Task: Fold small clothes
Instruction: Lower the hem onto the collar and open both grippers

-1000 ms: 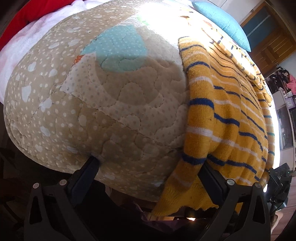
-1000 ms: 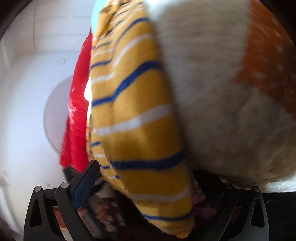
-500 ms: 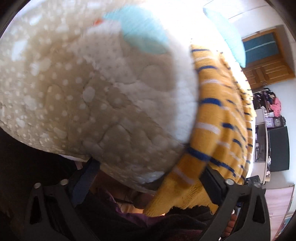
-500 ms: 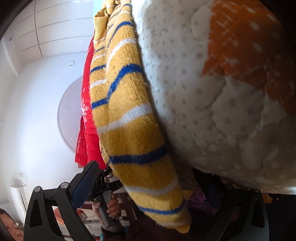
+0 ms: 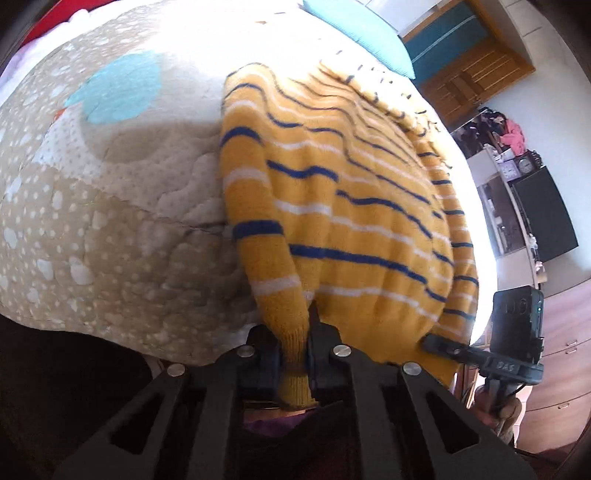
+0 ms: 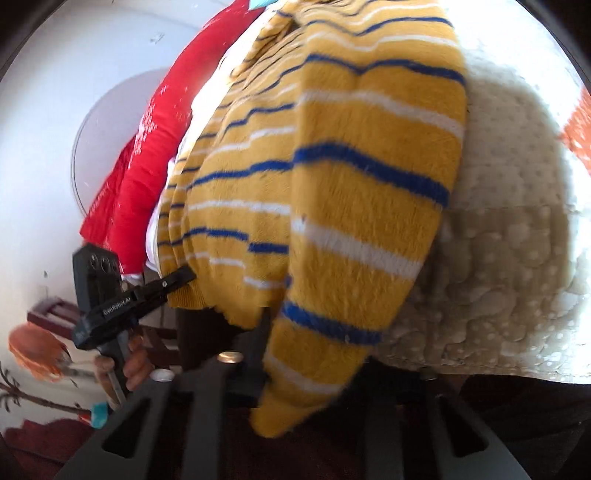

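A yellow sweater (image 5: 351,221) with blue and white stripes lies on a quilted bed cover (image 5: 129,203). In the left wrist view my left gripper (image 5: 295,343) points down at the bed's edge, its jaws closing tight on the sleeve cuff, pads pressing it. My right gripper (image 5: 434,341) pinches the sweater's lower edge at the right. In the right wrist view the sweater (image 6: 332,166) drapes over my right gripper (image 6: 291,354). Its jaws are closing with the other sleeve between them, and one finger is hidden by the knit. My left gripper (image 6: 184,276) bites the hem at the left.
The dotted quilt (image 6: 498,258) fills the bed beside the sweater. A red garment (image 6: 147,155) lies past the sweater, and a blue pillow (image 5: 362,29) lies at the bed's far end. Beyond stand a wooden door (image 5: 469,74) and a dark screen (image 5: 543,214).
Both grippers stood open around the sweater's hanging edge and are now shut on it. Both hands have risen, and the knit is bunched and pulled up.
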The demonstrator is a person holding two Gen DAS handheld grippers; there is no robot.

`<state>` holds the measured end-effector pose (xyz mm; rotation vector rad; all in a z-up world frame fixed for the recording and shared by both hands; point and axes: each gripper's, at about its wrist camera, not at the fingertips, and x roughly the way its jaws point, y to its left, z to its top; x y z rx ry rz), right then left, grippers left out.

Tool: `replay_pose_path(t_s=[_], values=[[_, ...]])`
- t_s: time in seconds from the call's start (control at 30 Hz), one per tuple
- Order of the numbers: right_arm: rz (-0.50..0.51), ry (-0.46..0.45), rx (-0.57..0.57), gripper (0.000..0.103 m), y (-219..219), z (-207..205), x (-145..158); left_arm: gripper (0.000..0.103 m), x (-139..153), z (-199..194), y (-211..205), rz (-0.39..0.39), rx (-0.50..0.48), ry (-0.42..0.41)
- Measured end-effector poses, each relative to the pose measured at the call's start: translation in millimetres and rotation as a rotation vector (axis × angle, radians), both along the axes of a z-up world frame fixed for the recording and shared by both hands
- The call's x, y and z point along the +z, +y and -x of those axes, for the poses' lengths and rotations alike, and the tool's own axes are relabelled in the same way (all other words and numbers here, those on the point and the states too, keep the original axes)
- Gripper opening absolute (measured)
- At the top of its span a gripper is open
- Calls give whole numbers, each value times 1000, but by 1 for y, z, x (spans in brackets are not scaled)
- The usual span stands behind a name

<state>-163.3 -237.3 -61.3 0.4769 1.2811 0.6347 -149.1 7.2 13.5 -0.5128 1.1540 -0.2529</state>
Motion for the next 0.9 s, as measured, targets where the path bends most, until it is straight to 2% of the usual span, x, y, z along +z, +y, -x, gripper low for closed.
replay_pose_path(t_s=[0.1,0.23,0.33,0.47,0.53,0.6,0.73,0.8,0.9], values=[[2,-68,13,13,6,1,24,10,23,-2,7,16,11,-39],[-34,-195,-9,12,-4,-24,70,10,63,-20,31,42,66,-149],[-52,-280,-28,12,-8,-61,102,10,95,-64,36,30,100,-222],[-42,-378,-97,12,-10,-123,137,10,122,-143,31,-46,113,-293],[-41,-389,-146,12,-13,-160,143,10,122,-187,26,-71,115,-278],[-21,-398,-186,12,-13,-194,145,10,118,-227,20,-127,126,-266],[6,-364,-242,12,-25,-266,145,10,91,-294,5,-187,136,-190],[-19,-328,-245,14,-35,-301,135,10,77,-314,6,-180,146,-156],[-90,-243,-286,17,-45,-339,116,11,58,-338,17,-102,176,-103]])
